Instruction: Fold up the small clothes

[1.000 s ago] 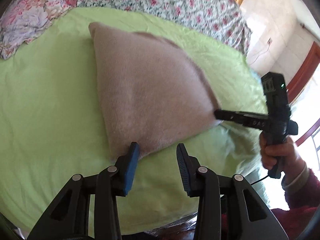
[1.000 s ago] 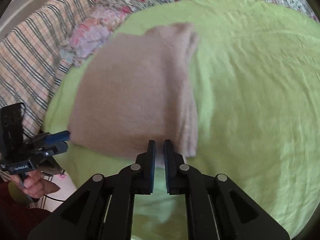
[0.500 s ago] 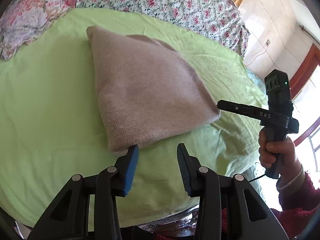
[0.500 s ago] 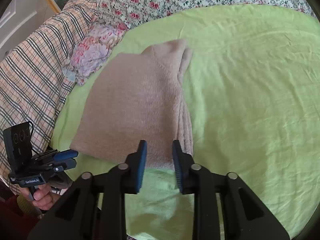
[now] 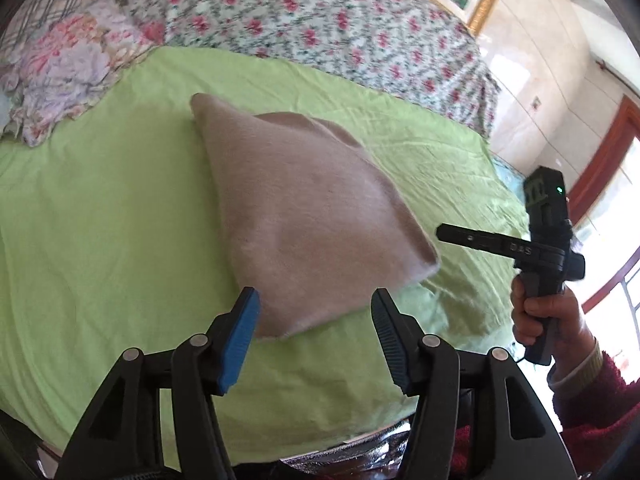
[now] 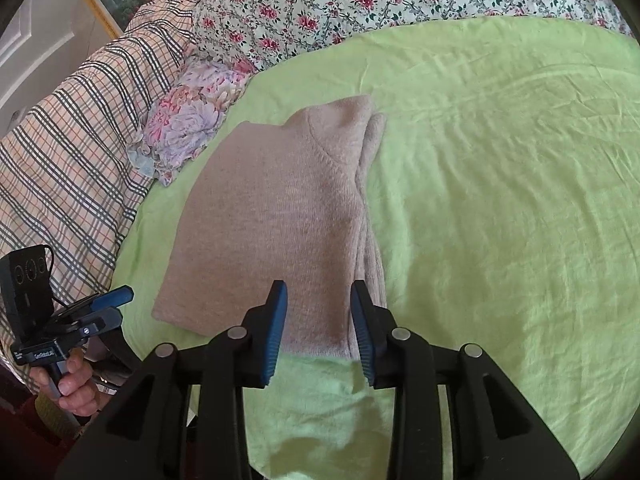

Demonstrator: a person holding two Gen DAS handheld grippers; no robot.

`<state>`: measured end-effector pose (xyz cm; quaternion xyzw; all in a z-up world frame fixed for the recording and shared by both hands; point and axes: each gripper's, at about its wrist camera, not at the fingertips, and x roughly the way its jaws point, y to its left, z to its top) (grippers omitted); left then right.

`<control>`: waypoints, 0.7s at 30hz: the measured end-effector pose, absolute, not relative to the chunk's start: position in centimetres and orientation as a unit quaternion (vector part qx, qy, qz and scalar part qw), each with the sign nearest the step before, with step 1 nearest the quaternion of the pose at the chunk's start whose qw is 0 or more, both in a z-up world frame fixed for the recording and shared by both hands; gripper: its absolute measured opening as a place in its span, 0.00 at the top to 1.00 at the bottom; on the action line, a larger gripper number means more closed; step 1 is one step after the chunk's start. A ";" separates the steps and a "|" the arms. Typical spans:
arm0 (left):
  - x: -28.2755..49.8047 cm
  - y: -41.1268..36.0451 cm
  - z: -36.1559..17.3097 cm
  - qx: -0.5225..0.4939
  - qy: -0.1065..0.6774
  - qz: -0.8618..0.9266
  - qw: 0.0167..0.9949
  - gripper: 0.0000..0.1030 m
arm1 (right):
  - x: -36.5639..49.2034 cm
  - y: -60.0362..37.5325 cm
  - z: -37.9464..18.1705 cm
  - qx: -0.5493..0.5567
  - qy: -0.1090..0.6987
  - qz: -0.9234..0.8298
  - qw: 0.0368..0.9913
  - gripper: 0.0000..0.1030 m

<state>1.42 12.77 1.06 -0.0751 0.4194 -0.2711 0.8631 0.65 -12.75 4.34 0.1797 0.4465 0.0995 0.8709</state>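
A folded beige knitted sweater (image 5: 304,216) (image 6: 280,220) lies flat on the green sheet (image 5: 100,220) (image 6: 500,200). My left gripper (image 5: 314,304) hovers above the sweater's near corner, its jaws opening, nothing pressed between the blue pads. My right gripper (image 6: 319,292) hangs over the sweater's near edge, jaws opening too, clear of the cloth. The right gripper (image 5: 444,234) also shows side-on at the right of the left wrist view, held by a hand (image 5: 548,320). In the right wrist view the left gripper (image 6: 120,296) appears at the lower left.
Floral bedding (image 5: 320,20) (image 6: 380,0) lines the far side of the bed. A floral pillow (image 5: 68,76) (image 6: 188,120) sits beside the sweater, next to a plaid blanket (image 6: 72,140). The bed's near edge (image 5: 280,452) runs just below the grippers. A red sleeve (image 5: 592,400) is at right.
Both grippers have let go of the sweater's near edge, opened and risen away from it. The sweater has settled flat on the sheet.
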 end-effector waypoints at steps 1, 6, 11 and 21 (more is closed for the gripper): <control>2.0 12.9 0.9 -0.086 0.423 -0.264 0.863 0.43 | 1.1 -12.8 4.3 0.182 0.445 0.102 0.871 0.66; 6.9 13.4 0.4 -0.127 0.430 -0.237 0.862 0.40 | 5.0 -14.1 3.9 0.206 0.437 0.113 0.868 0.62; 13.4 12.9 -0.3 -0.149 0.439 -0.231 0.856 0.33 | 10.4 -15.9 2.5 0.231 0.440 0.122 0.859 0.56; 28.7 13.4 -4.9 -0.250 0.511 -0.230 0.789 0.21 | 21.7 -18.9 -2.0 0.354 0.474 0.133 0.795 0.66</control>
